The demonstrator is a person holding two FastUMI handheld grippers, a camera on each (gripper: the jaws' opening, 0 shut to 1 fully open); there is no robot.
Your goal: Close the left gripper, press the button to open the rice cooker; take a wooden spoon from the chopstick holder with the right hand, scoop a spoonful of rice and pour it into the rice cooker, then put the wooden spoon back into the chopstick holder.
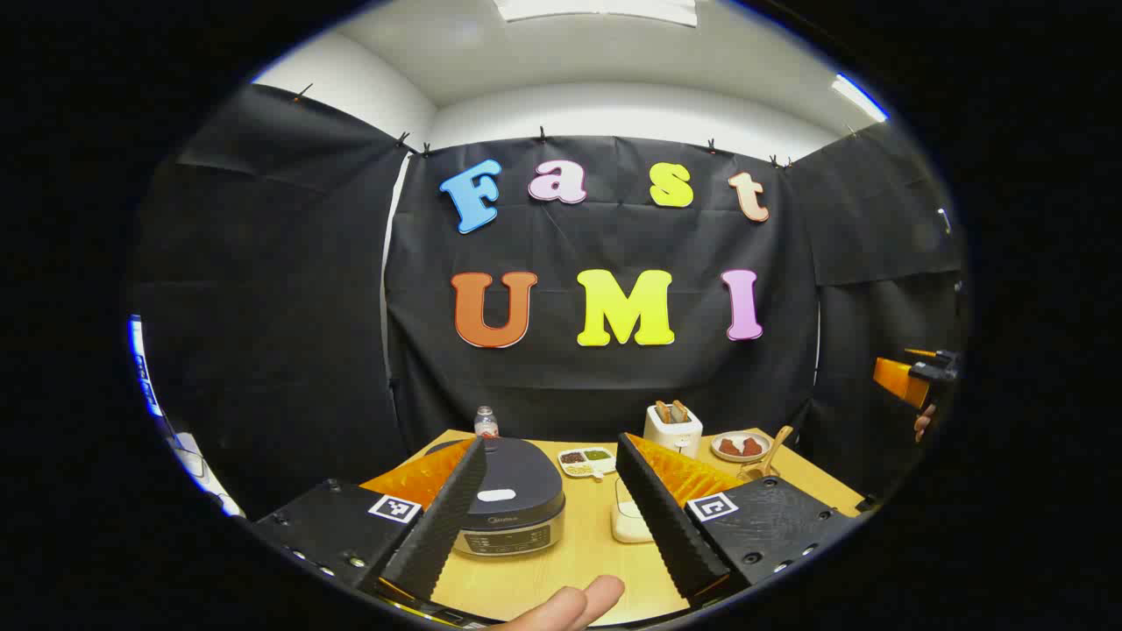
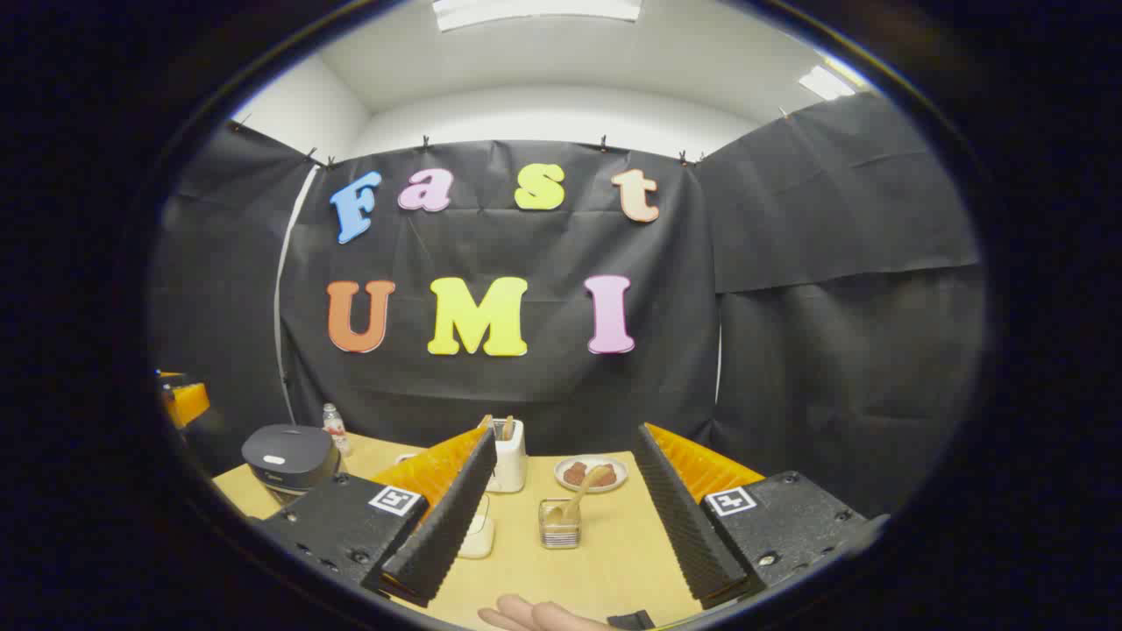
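Wooden spoon point(image 2: 580, 493) leaning in chopstick holder point(image 2: 559, 524) — light, stiff; gripping mid-handle advised. Left gripper point(image 1: 550, 495), right gripper point(image 2: 565, 504) — both hanging spread.

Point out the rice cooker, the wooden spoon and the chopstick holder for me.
rice cooker point(image 1: 508, 491): left gripper view, on its closed lid.
wooden spoon point(image 2: 580, 499): right gripper view, on its handle.
chopstick holder point(image 2: 559, 532): right gripper view, on its front wall.

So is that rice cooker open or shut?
Shut: the rice cooker has its dark lid lying flat on the body, and neither gripper touches it.
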